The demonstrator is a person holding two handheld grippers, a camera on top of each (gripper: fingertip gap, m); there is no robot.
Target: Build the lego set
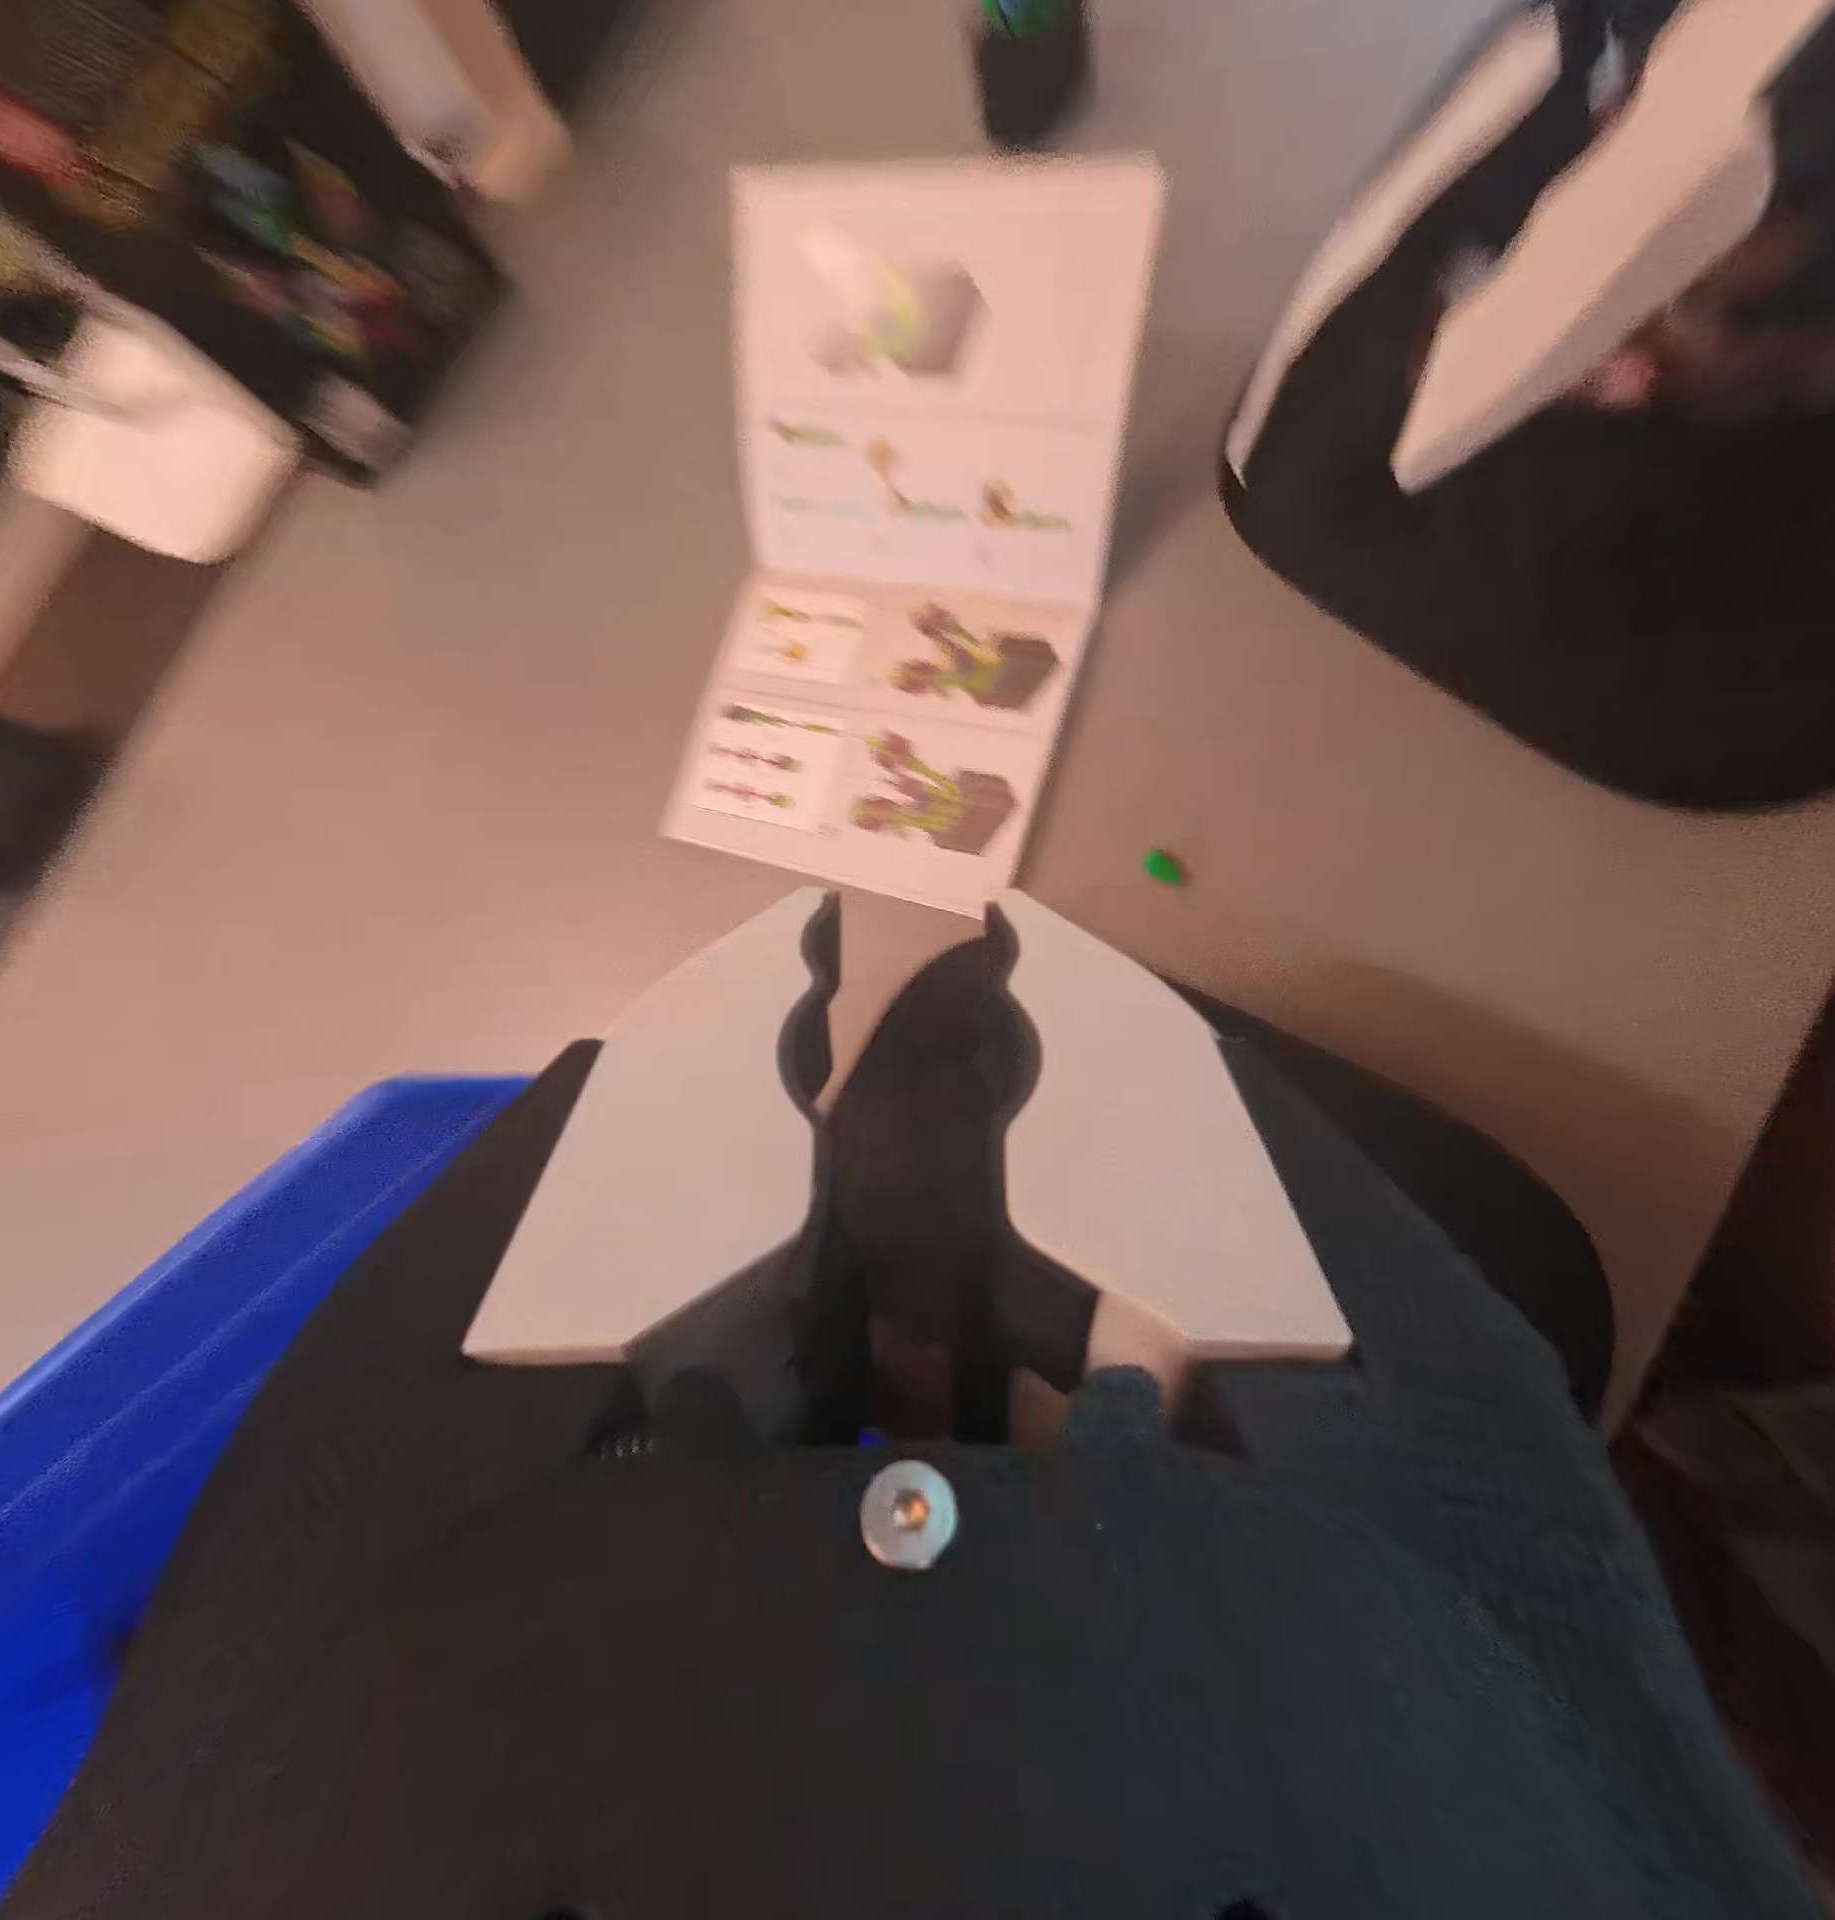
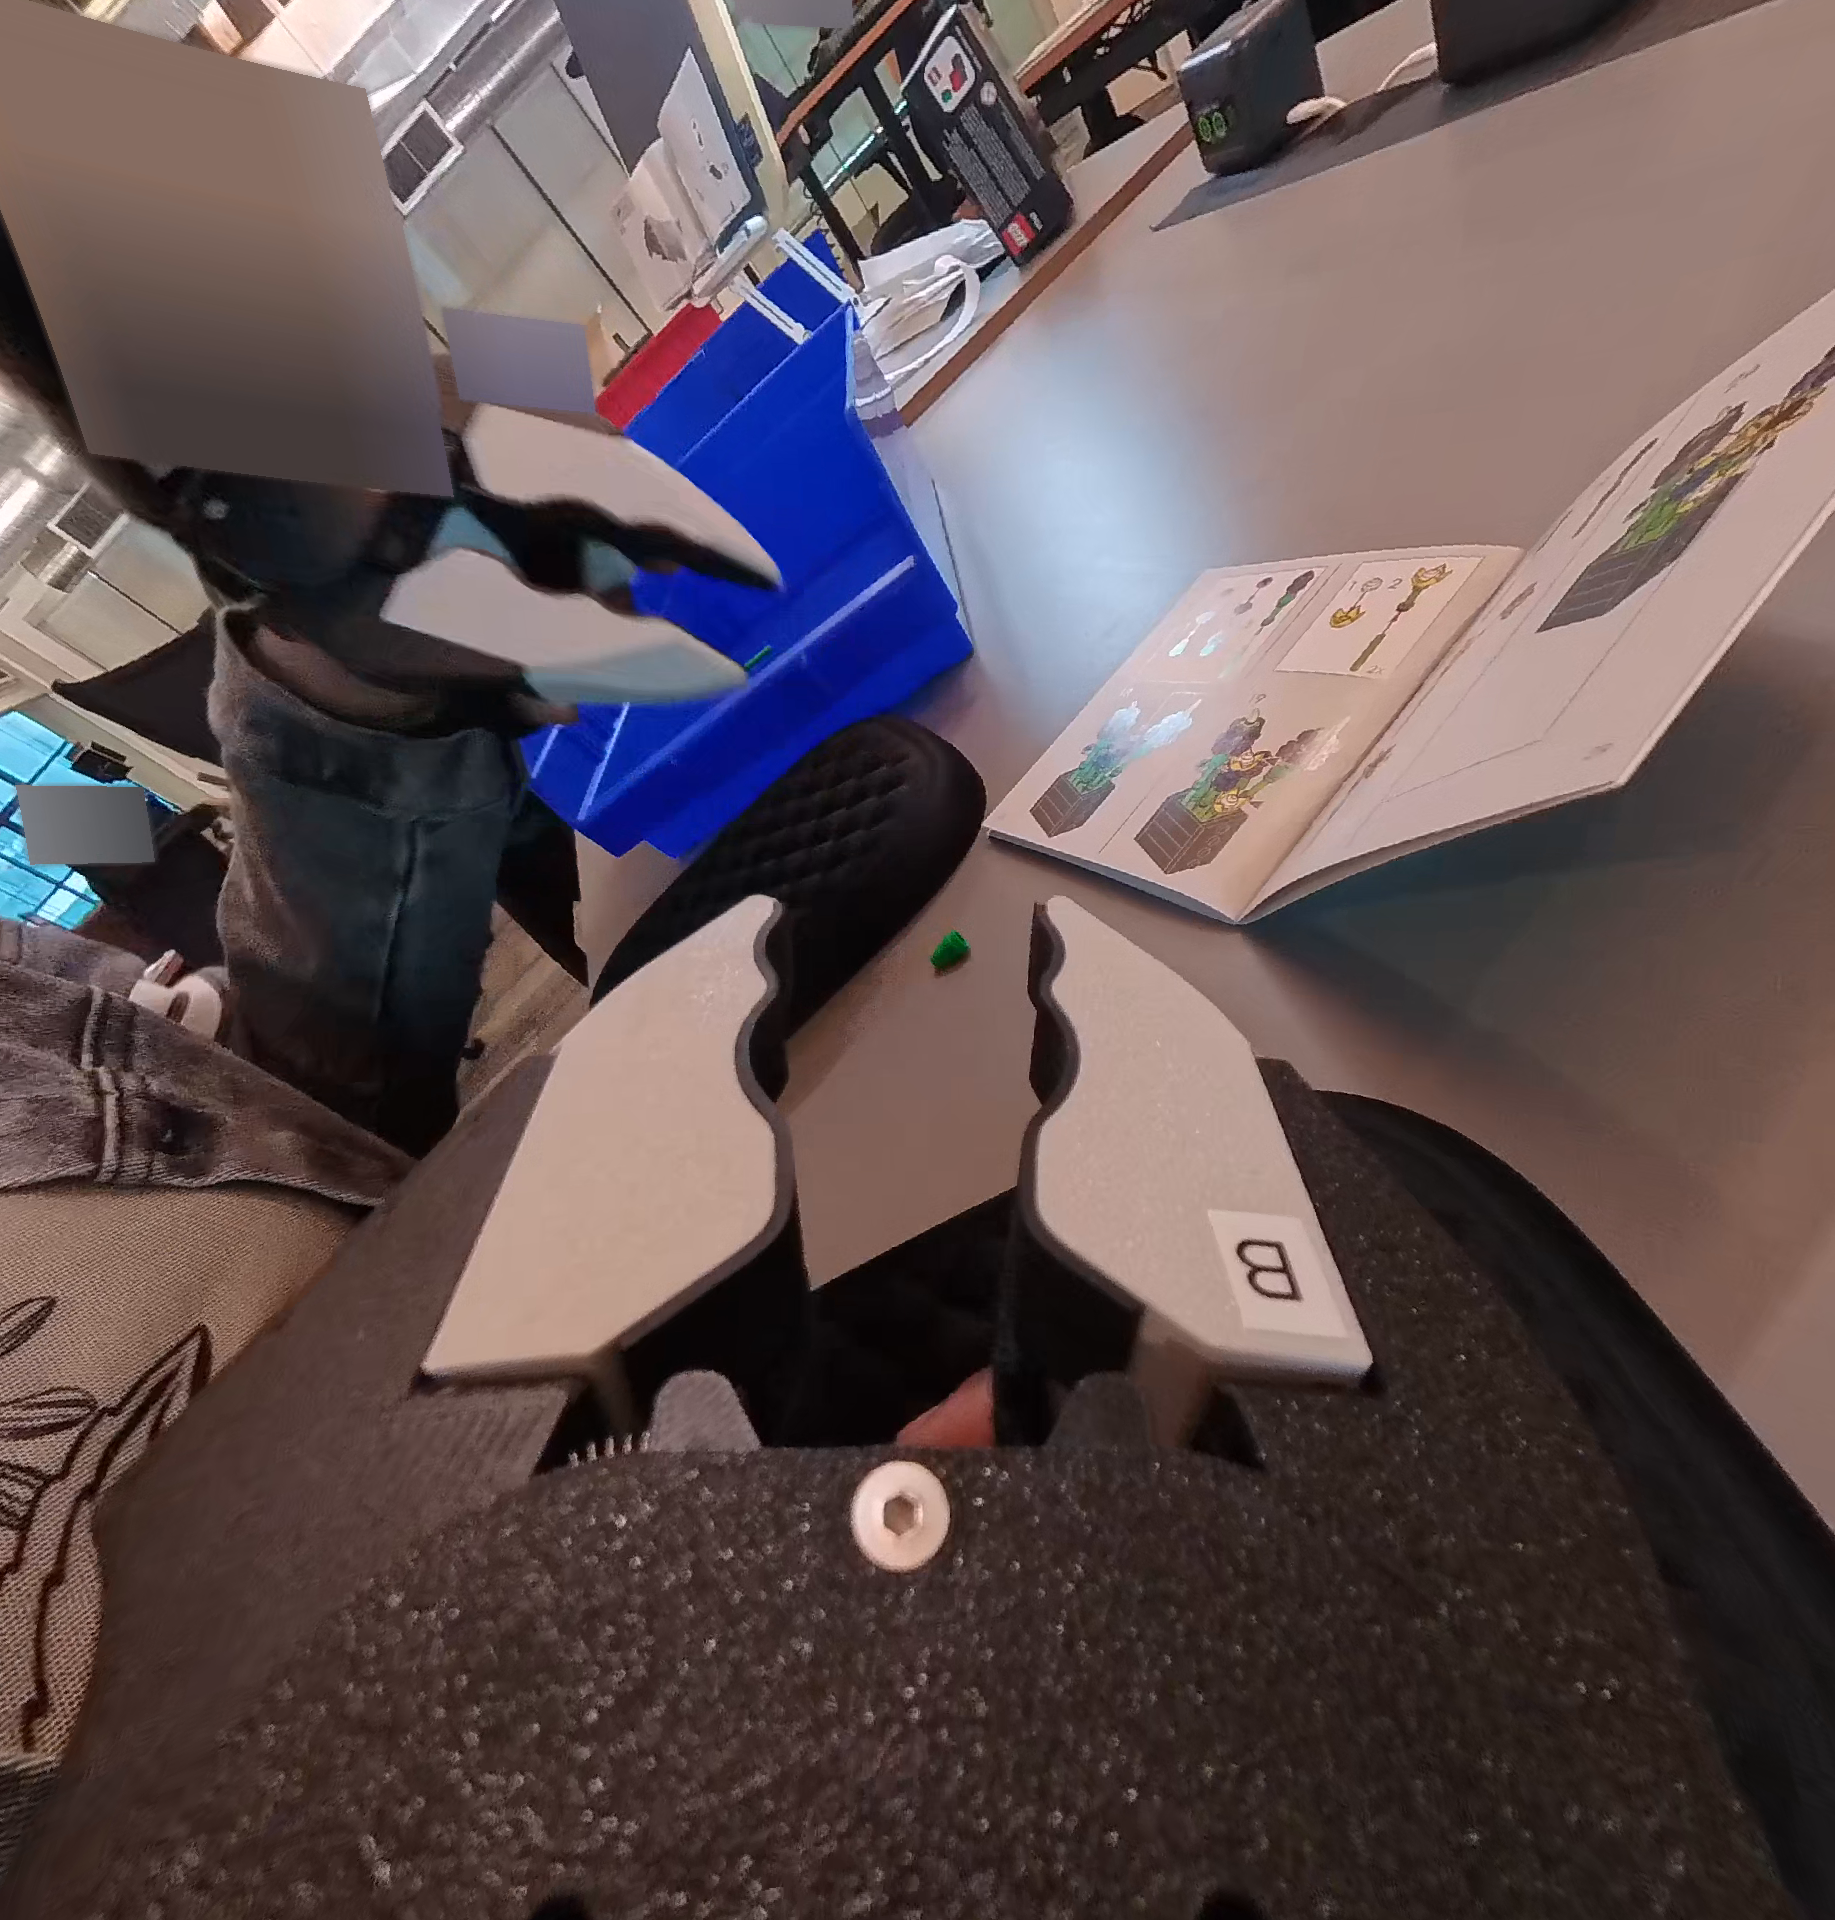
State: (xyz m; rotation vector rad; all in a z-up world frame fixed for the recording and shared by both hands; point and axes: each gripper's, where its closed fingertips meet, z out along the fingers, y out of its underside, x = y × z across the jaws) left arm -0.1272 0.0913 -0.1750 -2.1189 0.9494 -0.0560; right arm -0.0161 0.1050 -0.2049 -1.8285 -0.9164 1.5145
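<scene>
The right gripper (image 2: pixel 905 961) hovers low over the grey table (image 2: pixel 1412 364) with its jaws spread wide and nothing between them. A small green brick (image 2: pixel 949 950) lies on the table just beyond the fingertips, in line with the gap but touching neither finger. To its right the open instruction booklet (image 2: pixel 1412 748) lies flat on the table, near the brick but apart from it.

The left gripper (image 1: pixel 913 912) is held above the table — its picture is blurred, yet a clear gap shows between the two tips, so the jaws stand parted, narrower than the right pair, and they hold nothing. From its own camera the booklet (image 1: pixel 934 499) lies straight ahead, and the green brick (image 1: pixel 1162 865) sits off to the right of the tips, well clear of them.

A blue bin (image 2: pixel 788 582) stands at the table's near-left edge, beside a black mesh chair back (image 2: pixel 840 821).
</scene>
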